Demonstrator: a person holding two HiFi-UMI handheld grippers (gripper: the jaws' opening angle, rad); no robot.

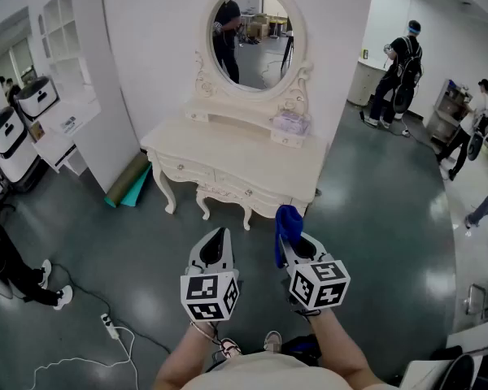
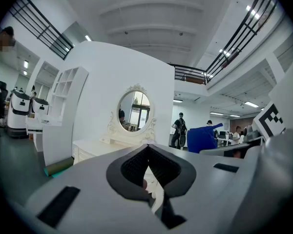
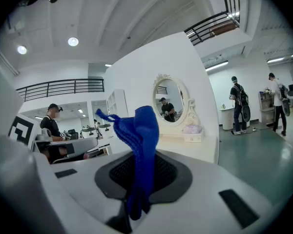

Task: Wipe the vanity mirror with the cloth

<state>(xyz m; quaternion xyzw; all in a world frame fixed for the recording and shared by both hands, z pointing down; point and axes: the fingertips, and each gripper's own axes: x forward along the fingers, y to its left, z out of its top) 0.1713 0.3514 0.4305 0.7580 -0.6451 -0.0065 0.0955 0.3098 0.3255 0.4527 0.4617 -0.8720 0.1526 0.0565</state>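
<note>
Right tool [image 1: 294, 246] clamps the blue cloth [image 1: 288, 222]; I should advance it to the mirror [image 1: 252, 39] ahead. Left tool [image 1: 216, 242] closed, empty.

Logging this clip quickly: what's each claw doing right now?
Left claw: closed, empty.
Right claw: closed on the blue cloth.

I hold both grippers level and close together in front of me, pointing forward. My left gripper [image 1: 219, 234] has its jaws together, empty; my right gripper [image 1: 294, 242] pinches the cloth [image 1: 286, 220].
</note>
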